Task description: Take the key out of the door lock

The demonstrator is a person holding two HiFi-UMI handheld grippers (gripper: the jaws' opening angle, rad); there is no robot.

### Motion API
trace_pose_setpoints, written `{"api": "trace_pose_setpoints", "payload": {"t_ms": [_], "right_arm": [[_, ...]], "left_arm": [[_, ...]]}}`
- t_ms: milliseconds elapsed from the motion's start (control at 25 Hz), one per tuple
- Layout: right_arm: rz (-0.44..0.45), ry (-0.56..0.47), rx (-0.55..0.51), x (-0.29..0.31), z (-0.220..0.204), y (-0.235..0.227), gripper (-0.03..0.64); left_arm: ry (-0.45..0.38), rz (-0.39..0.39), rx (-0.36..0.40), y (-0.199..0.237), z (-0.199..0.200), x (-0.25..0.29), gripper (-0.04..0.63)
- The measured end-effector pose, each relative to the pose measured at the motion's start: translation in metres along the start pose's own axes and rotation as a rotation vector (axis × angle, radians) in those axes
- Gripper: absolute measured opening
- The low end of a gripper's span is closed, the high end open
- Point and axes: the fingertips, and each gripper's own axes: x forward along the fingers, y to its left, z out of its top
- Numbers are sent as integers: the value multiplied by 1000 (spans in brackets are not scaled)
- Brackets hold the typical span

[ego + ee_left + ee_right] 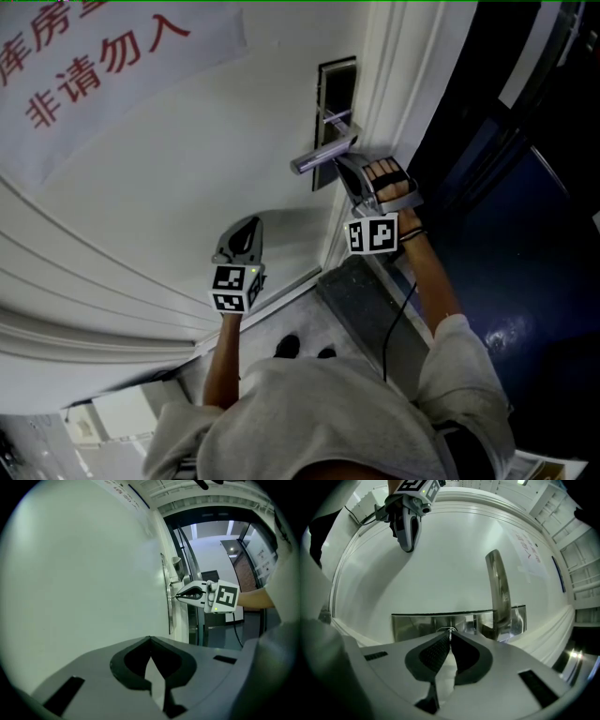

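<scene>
While horizontal, right claw (177, 596) on key (449, 630).

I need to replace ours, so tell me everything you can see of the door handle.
The door handle is a flat, straight lever of brushed silver metal, projecting from a shiny metal lock plate near the edge of the white door. Nothing grips it: the right claw is at the plate beside it, shut on a small key.

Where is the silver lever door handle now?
In the head view, the silver lever handle sticks out from the metal lock plate, just above the right gripper.
</scene>
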Motion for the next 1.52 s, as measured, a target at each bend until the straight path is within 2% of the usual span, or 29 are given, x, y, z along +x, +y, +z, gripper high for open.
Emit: {"api": "trace_pose_setpoints", "payload": {"t_ms": [200, 760, 1200, 1520], "right_arm": [[-9, 8, -17, 1, -1, -1, 32], [-11, 27, 19, -1, -2, -2, 29], [-5, 19, 14, -5, -2, -2, 29], [-16, 17, 19, -27, -3, -2, 29]], "left_arm": [[0, -6, -1, -2, -1, 1, 17], [1, -19, -2, -10, -1, 2, 17], [2, 9, 4, 1, 2, -8, 16], [-7, -29, 11, -11, 6, 0, 17]]}}
